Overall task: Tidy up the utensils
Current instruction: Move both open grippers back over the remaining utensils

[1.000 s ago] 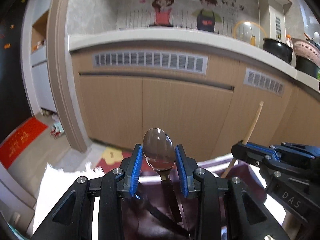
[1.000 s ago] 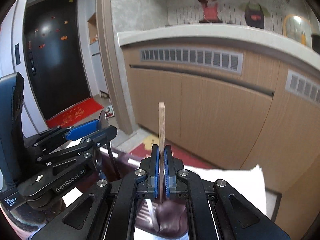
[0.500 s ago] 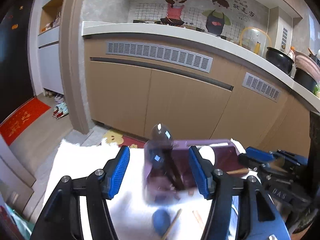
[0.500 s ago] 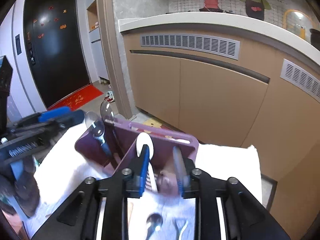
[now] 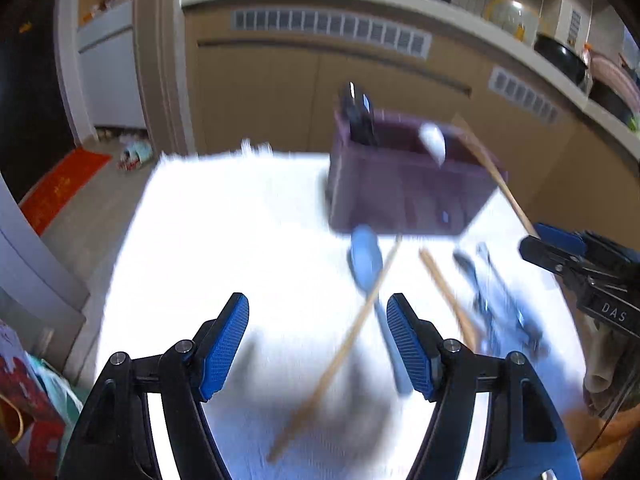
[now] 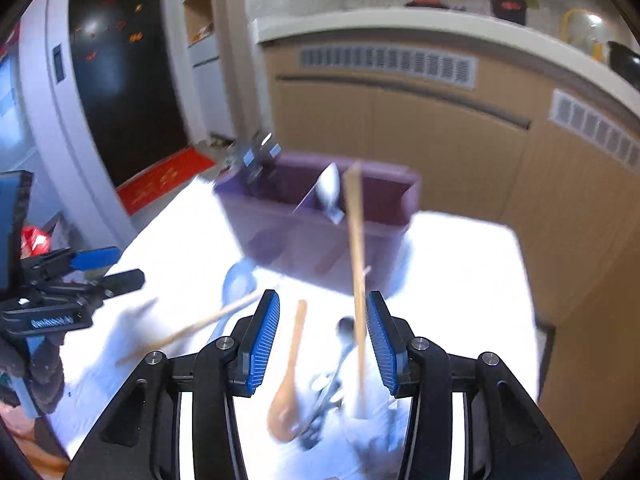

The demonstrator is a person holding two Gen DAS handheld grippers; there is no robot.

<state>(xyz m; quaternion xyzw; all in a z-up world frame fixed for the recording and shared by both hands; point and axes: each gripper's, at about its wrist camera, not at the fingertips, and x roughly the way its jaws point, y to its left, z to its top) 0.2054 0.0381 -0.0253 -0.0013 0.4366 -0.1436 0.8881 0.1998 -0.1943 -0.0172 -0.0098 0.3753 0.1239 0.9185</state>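
A purple utensil holder (image 5: 404, 184) (image 6: 320, 220) stands on the white cloth with a metal spoon (image 5: 356, 114) and a white spoon (image 5: 434, 142) upright in it. A chopstick (image 6: 354, 240) leans against the holder in front of my right gripper (image 6: 322, 340), which is open and empty. My left gripper (image 5: 318, 340) is open and empty above a blue spoon (image 5: 368, 268) and a chopstick (image 5: 344, 352) lying on the cloth. A wooden spoon (image 6: 288, 376) and metal cutlery (image 6: 332, 380) lie near the right gripper. Both views are blurred.
The white cloth (image 5: 224, 240) covers the table. Kitchen cabinets (image 5: 288, 92) and a counter with pots (image 5: 560, 58) stand behind. A red mat (image 6: 164, 180) lies on the floor at the left. A red bag (image 5: 24, 404) sits at the lower left.
Both grippers let go of their utensils into the holder, opened and pulled back from it. More of the cloth and the loose utensils now shows.
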